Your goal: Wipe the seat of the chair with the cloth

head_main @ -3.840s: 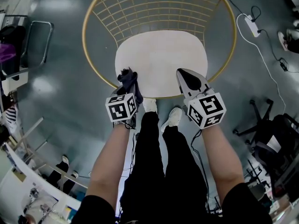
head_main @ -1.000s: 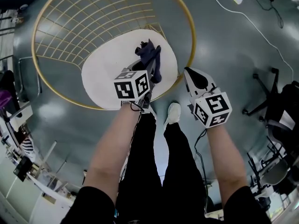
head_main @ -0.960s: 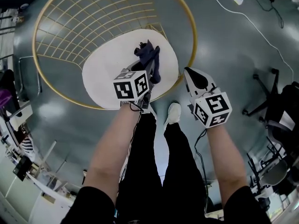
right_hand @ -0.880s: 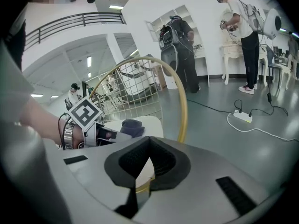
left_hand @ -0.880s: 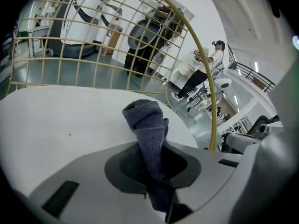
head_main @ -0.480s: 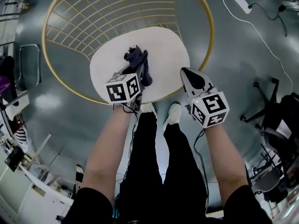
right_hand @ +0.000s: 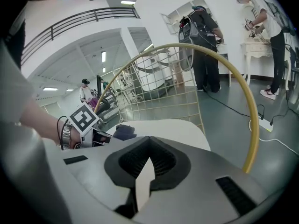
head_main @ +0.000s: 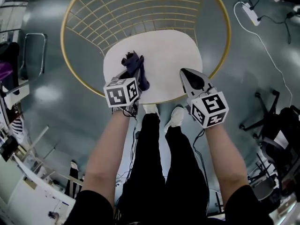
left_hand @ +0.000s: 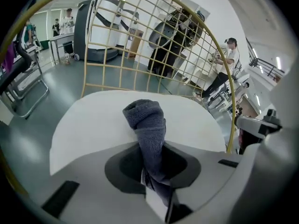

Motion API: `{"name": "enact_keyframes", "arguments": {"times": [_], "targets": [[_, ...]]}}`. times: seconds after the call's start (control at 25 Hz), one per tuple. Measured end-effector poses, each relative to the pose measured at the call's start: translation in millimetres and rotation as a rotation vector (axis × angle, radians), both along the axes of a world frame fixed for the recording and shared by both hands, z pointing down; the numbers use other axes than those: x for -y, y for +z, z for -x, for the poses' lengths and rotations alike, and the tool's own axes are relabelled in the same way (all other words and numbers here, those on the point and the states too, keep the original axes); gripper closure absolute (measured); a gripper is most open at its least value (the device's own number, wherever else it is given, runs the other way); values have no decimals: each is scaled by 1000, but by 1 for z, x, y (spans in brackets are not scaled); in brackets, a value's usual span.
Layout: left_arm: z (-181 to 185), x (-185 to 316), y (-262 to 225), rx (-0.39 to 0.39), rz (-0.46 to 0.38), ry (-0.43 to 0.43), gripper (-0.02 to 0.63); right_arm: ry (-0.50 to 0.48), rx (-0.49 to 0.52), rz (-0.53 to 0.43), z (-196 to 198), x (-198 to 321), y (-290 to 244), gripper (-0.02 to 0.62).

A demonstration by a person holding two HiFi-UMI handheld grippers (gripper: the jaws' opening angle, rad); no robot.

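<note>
We held the dark blue cloth [head_main: 135,68] in our left gripper [head_main: 133,78]. Its jaws were clamped on the lower part of the cloth, and the bunched free end stood up past them over the left half of the chair's white seat [head_main: 164,55]. We could not tell whether the cloth touched the seat. Our right gripper [head_main: 186,75] hung at the seat's front right edge, jaws pressed together with nothing between them, well apart from the cloth.

The gold wire backrest [head_main: 140,13] curved round the far side of the seat, and its gold rim [head_main: 228,41] swept down past our right gripper on the outer side. Our white shoes [head_main: 176,116] stood on the floor just below the seat's front edge, with our black trousers [head_main: 154,168] beneath both forearms. A wristwatch [right_hand: 67,135] showed on our left wrist in the right gripper view.

The floor [head_main: 51,93] was glossy grey-green. A white power strip [head_main: 251,14] lay on it far to the right, with a white cable [head_main: 272,60] trailing from it. A black office chair base [head_main: 262,121] stood nearer on that side, and a tubular metal frame [head_main: 35,50] stood to the left. Through the wire backrest, the left gripper view showed a person in a white shirt [left_hand: 230,55] in a bright white hall. The right gripper view showed another person [right_hand: 261,17] at a white table [right_hand: 257,48], with an upper-level railing [right_hand: 84,22] above.
</note>
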State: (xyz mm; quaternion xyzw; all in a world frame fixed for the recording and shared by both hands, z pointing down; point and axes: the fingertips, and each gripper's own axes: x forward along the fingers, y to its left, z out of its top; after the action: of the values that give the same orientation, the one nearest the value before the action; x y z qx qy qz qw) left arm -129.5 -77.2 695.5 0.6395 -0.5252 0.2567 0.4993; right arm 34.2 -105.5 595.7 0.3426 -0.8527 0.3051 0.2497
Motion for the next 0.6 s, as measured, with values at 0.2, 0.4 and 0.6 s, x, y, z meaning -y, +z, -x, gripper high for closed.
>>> {"name": "enact_keyframes", "arguments": {"times": [0.2, 0.4, 0.6], "targets": [[43, -15, -5, 63, 31, -53, 520, -32, 3, -3, 22, 3, -7, 583], [63, -22, -10, 100, 44, -37, 520, -70, 11, -8, 45, 7, -14, 583], [78, -29, -16, 142, 60, -73, 520, -96, 11, -10, 59, 9, -19, 583]]}}
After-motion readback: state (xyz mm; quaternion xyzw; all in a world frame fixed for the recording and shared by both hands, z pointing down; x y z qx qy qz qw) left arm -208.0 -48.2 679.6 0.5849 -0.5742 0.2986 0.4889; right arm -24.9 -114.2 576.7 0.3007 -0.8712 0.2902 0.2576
